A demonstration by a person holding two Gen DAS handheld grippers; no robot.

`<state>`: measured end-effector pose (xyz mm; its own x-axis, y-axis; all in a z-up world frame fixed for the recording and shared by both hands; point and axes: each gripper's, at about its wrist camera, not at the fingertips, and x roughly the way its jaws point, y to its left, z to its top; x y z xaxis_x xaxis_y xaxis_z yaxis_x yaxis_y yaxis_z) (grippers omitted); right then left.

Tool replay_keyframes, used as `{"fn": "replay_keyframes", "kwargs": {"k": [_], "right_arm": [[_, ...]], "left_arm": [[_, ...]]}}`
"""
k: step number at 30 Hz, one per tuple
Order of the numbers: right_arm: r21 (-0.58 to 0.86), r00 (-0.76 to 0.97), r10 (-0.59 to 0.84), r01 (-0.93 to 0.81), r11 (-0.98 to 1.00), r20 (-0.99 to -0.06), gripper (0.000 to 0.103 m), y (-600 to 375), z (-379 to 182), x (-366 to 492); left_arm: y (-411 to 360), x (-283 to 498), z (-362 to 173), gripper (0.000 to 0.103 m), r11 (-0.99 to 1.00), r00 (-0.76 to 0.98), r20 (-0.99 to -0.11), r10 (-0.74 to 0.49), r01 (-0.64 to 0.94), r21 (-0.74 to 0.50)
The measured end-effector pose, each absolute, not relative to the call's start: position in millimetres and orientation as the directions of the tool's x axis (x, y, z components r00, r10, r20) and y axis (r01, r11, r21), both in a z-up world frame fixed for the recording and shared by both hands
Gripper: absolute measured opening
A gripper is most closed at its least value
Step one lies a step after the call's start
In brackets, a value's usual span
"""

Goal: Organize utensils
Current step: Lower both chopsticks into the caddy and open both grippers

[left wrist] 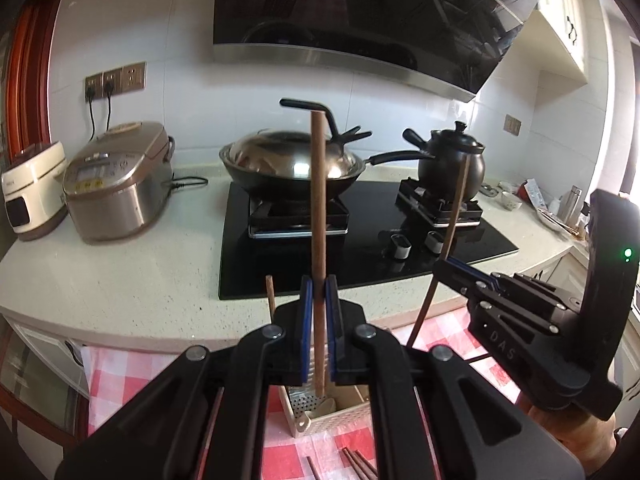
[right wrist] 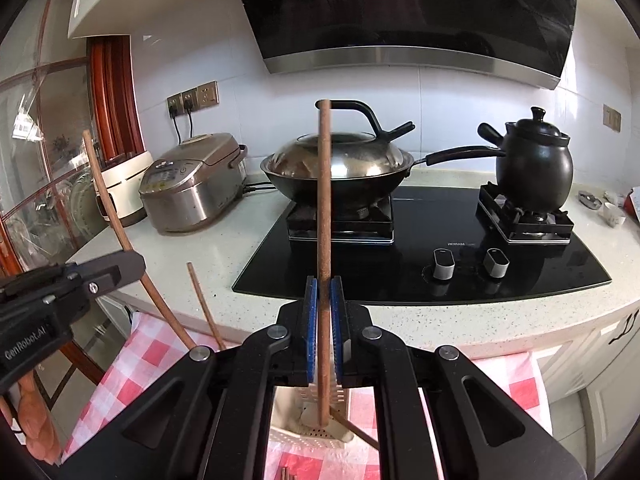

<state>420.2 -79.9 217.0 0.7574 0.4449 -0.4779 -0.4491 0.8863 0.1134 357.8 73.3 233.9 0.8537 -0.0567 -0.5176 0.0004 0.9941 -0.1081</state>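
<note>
Holding one upright chopstick (left wrist: 319,216) in my left gripper (left wrist: 319,300), another chopstick (right wrist: 324,208) in my right gripper (right wrist: 324,300), both jaws clamped, above the white basket (left wrist: 340,420) at bottom centre.

In the left wrist view, the lower end of the held chopstick (left wrist: 319,248) and most of the basket (left wrist: 332,416) are hidden behind the left gripper (left wrist: 319,300). Loose chopsticks (left wrist: 356,466) on the checked cloth (left wrist: 120,376) are cut off by the bottom edge. Items on the far right counter (left wrist: 552,210) are too small to tell. In the right wrist view, the right gripper (right wrist: 324,300) covers most of the basket (right wrist: 316,434), and the left edge cuts off the left gripper (right wrist: 120,266).
</note>
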Motion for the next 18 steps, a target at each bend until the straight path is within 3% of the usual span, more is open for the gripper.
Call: {"fn": "replay_keyframes", "kwargs": {"k": [13, 15, 18], "right_arm": [[0.108, 0.689, 0.430, -0.459, 0.882, -0.583, 0.008, -62.8, 179.1, 434.4], [0.098, 0.687, 0.417, -0.453, 0.886, -0.594, 0.009, -61.5, 174.6, 435.9], [0.104, 0.694, 0.415, -0.444, 0.890, -0.588, 0.010, -65.3, 174.1, 435.4]], "left_arm": [[58.1, 383.1, 187.2, 0.007, 0.994, 0.780, -0.621, -0.079, 0.018, -0.104], [56.4, 387.2, 181.2, 0.009, 0.994, 0.767, -0.636, -0.079, 0.015, -0.105], [58.9, 387.4, 179.0, 0.022, 0.994, 0.770, -0.634, -0.077, 0.005, -0.114]]}}
